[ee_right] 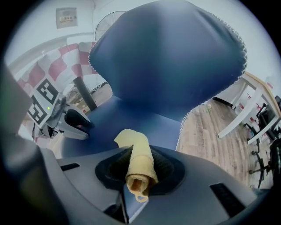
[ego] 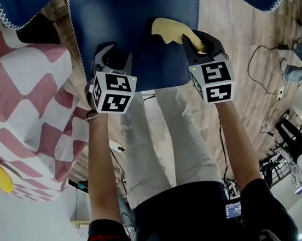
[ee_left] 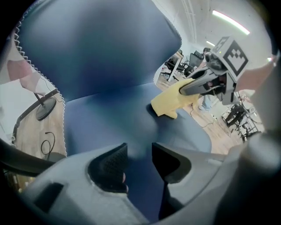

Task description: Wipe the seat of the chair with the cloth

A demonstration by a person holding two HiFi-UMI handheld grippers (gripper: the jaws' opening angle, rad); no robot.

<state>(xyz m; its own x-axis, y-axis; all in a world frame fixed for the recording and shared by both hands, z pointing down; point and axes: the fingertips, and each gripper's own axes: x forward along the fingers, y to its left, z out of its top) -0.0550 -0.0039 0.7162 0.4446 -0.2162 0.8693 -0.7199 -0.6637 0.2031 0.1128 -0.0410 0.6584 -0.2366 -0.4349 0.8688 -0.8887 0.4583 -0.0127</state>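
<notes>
Two grippers over the chair seat (ego: 149, 68), and honestly I can't say how much wiping is done; the blue seat looks the same all over, no streaks or dirt to go by. My guess is early or mid-wipe: the cloth (ego: 168, 30) is already in a grip and its loose end looks to be down on the seat, around 12 o'clock in the head view. Most of the seat from there toward 6 o'clock probably needs covering yet.

The right gripper (ee_right: 139, 169) is clamped tight on the yellow cloth, which is bunched into a roll between the jaws and pokes out ahead at 12 o'clock. The left gripper (ee_left: 139, 160) sits at its 9 o'clock with the jaws parted and nothing in them, just bare seat showing through the gap. It's low over the seat, but I can't tell if it touches
</notes>
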